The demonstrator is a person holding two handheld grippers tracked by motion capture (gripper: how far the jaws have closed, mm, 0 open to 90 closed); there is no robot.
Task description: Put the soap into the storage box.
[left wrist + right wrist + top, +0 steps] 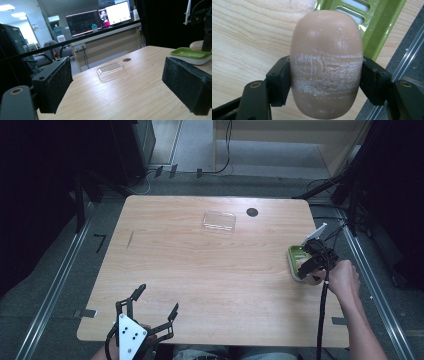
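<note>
A smooth tan bar of soap (pixel 325 62) with white scuff marks is clamped between the two black jaws of my right gripper (pixel 325 83). It hangs over the near edge of a green slotted soap dish (pixel 384 22). From above, that dish (pixel 296 256) sits at the table's right edge with the right gripper (pixel 312 266) over it. In the left gripper view the soap (pixel 196 45) shows just above the dish (pixel 187 53). My left gripper (pixel 158 300) is wide open at the near left edge, with nothing between its pads (pixel 58 85).
A clear plastic lid (pixel 219 221) lies flat on the far middle of the wooden table (pixel 200 270), beside a dark round hole (pixel 252 212). The lid (pixel 111 71) is straight ahead of the left jaws. A metal floor rail (pixel 409 62) runs past the table's right edge.
</note>
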